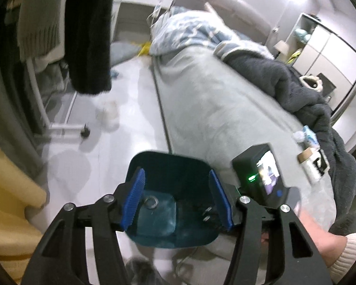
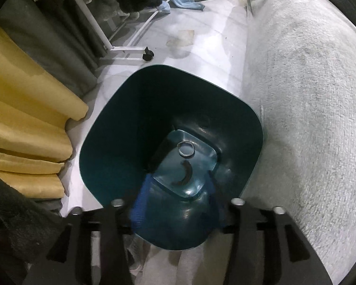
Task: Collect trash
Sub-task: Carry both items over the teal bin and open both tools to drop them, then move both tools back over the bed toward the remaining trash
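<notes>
Both the left claw (image 1: 176,198) and right claw (image 2: 175,200) hang spread, pinching nothing, above the teal bin (image 2: 121,128), ring (image 2: 186,149) below

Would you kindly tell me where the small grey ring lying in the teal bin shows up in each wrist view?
Left wrist view: the grey ring lies low and left of centre, on the bin floor just beside the left claw's left blue pad.
Right wrist view: the ring sits just right of centre, above a dark curved scrap.
Shared landmark: the teal bin, standing on the pale floor against the grey bed.
</notes>
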A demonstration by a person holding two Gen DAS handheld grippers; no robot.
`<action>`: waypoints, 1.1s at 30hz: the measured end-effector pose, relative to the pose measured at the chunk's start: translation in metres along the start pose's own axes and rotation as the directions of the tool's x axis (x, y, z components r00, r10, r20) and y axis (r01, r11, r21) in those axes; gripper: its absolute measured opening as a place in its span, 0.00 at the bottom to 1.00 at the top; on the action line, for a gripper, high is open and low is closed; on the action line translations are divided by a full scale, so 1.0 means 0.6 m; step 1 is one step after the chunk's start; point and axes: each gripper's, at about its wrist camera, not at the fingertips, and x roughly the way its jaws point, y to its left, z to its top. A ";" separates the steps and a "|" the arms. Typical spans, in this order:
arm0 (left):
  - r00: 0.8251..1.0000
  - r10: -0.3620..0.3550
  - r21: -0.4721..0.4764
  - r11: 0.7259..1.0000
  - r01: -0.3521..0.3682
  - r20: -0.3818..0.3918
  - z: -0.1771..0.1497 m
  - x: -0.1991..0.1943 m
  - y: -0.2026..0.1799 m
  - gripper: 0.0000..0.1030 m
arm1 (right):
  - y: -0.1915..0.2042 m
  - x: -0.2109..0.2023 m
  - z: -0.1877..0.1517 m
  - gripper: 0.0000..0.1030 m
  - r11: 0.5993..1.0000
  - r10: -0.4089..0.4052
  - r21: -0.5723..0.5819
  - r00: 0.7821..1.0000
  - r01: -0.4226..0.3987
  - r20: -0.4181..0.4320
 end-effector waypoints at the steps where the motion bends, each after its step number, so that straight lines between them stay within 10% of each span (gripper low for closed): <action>1: 1.000 -0.003 0.013 1.000 0.003 0.016 0.002 -0.006 -0.007 0.57 | 0.000 -0.003 0.000 0.58 1.000 0.005 0.001 1.000 -0.005 0.006; 14: 0.978 -0.057 0.097 0.995 0.038 0.199 0.035 -0.069 -0.072 0.62 | 0.002 -0.122 -0.021 0.75 1.000 0.012 -0.014 0.977 -0.009 0.211; 33: 0.954 -0.168 0.253 0.962 0.103 0.248 0.034 -0.080 -0.228 0.81 | -0.140 -0.327 -0.122 0.84 0.991 -0.129 0.082 0.858 0.101 0.497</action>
